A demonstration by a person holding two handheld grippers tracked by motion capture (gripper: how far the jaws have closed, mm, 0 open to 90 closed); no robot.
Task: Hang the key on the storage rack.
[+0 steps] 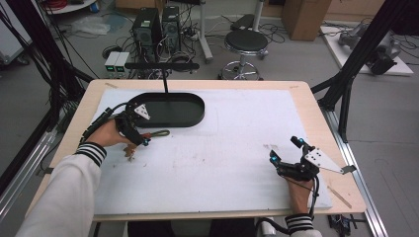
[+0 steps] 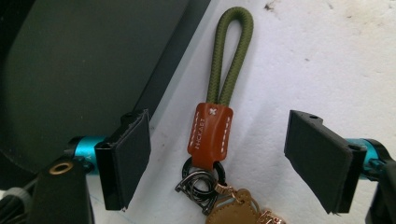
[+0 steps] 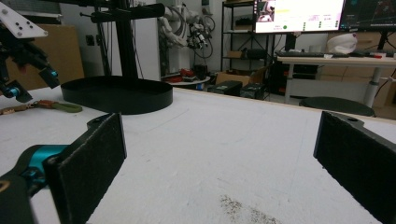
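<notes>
left gripper [image 2: 217, 158] jaws spread, right gripper [image 3: 219, 163] jaws spread

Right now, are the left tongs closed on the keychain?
No, the left tongs stand open, with the keychain lying untouched between them.

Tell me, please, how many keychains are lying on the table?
1: the keychain lies on the white mat beside the black tray, between the left gripper's open jaws.

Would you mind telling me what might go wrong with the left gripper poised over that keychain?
The left gripper is open astride the keychain's leather tab, so closing may pinch only the tab's edge and slip. The keys and rings hang loose and could swing on lifting. The black tray lies close beside it, so one jaw might knock its rim.
</notes>
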